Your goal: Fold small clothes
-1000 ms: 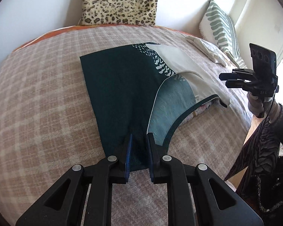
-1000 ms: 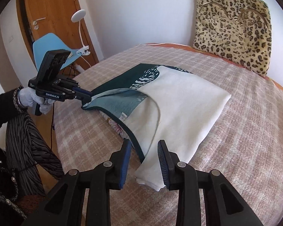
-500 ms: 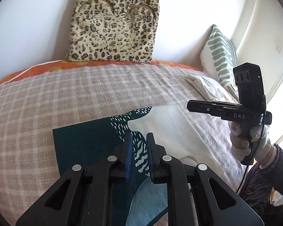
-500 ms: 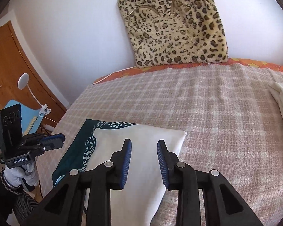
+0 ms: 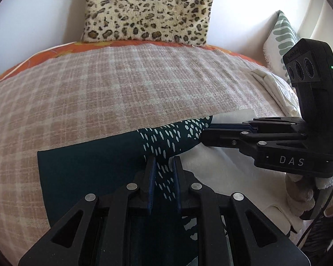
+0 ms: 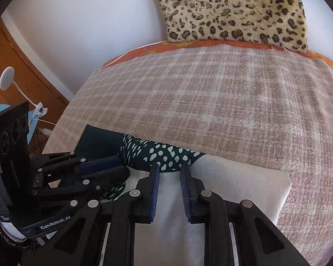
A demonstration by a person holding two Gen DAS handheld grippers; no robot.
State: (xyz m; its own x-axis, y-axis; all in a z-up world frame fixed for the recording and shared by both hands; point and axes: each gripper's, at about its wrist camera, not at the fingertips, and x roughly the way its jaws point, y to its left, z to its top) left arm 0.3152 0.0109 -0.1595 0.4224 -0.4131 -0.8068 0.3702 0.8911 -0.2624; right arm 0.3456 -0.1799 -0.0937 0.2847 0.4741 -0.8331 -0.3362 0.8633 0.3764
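Observation:
A small garment, dark teal with a white-dotted band and a cream panel, lies flat on the checked bedspread. My left gripper hovers low over the dotted band near the garment's far edge, jaws slightly apart with cloth showing between them. My right gripper is open, tips at the seam between dotted band and cream panel. In the left wrist view the right gripper lies sideways at the far edge. In the right wrist view the left gripper is just left of it.
A leopard-print cushion leans on the wall behind the bed. A green-patterned pillow and folded white cloth lie at the right. A wooden door, clip lamp and blue chair stand left of the bed.
Both grippers have moved forward over the garment to its far edge and dropped low. They now sit close together at the dotted band. One second ago they were at the near edge.

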